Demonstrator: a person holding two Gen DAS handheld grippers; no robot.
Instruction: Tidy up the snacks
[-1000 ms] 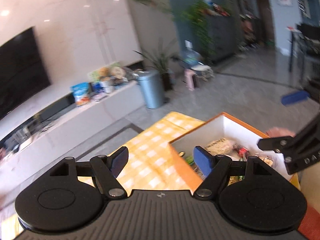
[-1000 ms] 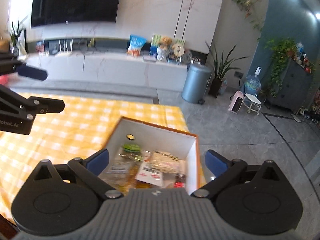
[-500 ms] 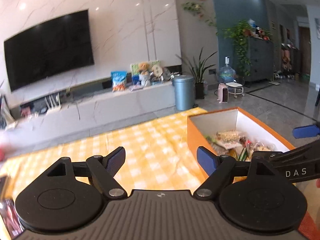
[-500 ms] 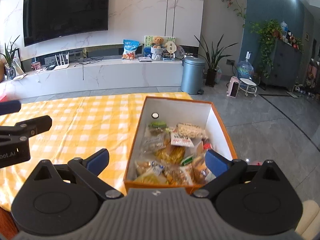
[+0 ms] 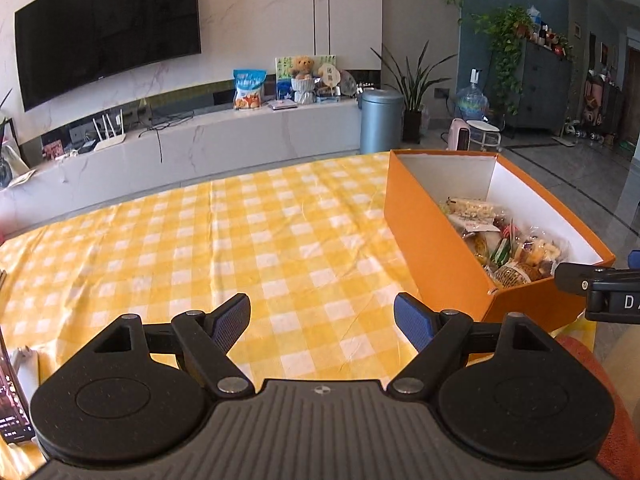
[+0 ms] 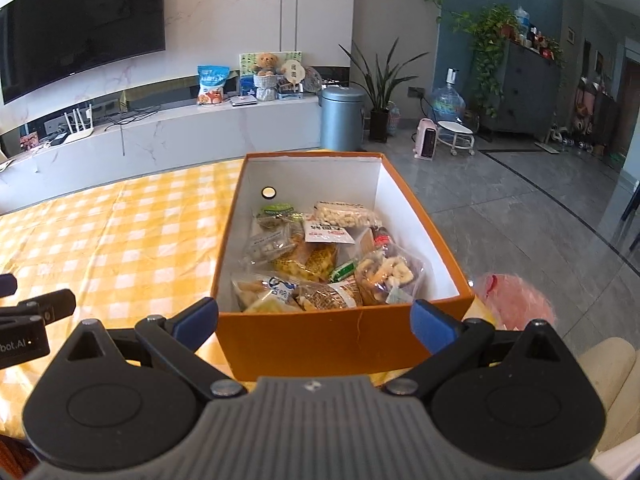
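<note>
The left gripper hangs wide and empty over the yellow checked tablecloth. The right gripper is spread wide too, empty, its fingertips to either side of the orange box. Snack packets fill the box. Beyond stands a grey bin.

Desk left of the box is bare checked cloth, free passage for the left claw, jaws wide, nothing between them. Box open on top; snacks fill its floor, upper walls stand clear above them. Box near wall sits right before the right claw, between its spread fingers. Pink bag just right of box. Phone far left of box, at desk edge.
</note>
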